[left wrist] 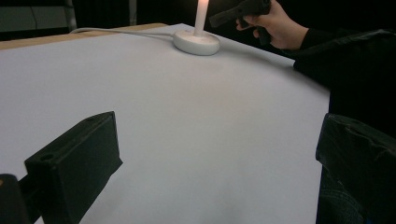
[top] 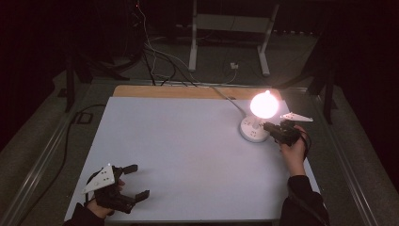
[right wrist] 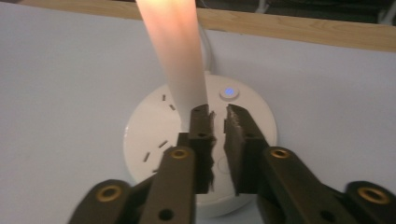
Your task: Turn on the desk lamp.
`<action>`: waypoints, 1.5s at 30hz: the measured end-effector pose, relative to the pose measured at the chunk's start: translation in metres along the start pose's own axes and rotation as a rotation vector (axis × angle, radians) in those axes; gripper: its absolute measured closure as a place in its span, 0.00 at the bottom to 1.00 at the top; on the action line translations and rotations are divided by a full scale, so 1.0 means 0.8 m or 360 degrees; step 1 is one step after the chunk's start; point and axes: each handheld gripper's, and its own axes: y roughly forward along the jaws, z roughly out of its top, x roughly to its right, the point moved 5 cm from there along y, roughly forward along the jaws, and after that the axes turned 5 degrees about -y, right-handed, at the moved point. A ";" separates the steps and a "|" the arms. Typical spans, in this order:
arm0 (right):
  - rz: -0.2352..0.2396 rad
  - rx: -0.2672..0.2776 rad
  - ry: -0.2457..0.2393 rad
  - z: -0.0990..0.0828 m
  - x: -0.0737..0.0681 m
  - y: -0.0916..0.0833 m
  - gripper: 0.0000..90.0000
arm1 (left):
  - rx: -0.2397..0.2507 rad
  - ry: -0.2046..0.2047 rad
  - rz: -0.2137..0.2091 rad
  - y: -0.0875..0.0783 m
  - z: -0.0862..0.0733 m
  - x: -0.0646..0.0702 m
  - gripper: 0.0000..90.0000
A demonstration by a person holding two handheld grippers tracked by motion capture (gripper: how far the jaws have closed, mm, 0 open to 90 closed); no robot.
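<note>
A lit lamp (top: 258, 123) stands at the far right of the table (top: 188, 155), its bulb (top: 264, 105) glowing over a round white base (right wrist: 154, 140), cord trailing off the back edge. I have the right claw (right wrist: 218, 116) low over that base, beside the stem (right wrist: 180, 60), jaws parted by a narrow gap and holding nothing; a small blue-lit button (right wrist: 228, 92) sits just beyond the tips. The left claw (top: 131, 181) rests at the near left corner, jaws wide and empty. I judge the lamp light but top-heavy, its plastic base hard and slick, the bulb fragile and likely hot. I would leave the bulb alone and, to move the lamp, grip the stem low or pinch the base rim. For the button, a gentle press with one tip should do.
</note>
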 end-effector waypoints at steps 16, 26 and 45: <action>0.0238 0.0033 -0.0003 0.005 -0.010 -0.027 0.15 | 0.0003 -0.0003 0.0001 0.000 0.000 0.000 0.00; 0.0384 0.0124 -0.0044 0.009 -0.030 -0.048 0.00 | -0.0005 -0.0006 -0.0004 0.000 -0.001 -0.001 0.00; 0.0454 0.0007 -0.0131 -0.032 -0.080 -0.081 0.00 | 0.0010 -0.0005 -0.0008 0.000 0.001 -0.001 0.00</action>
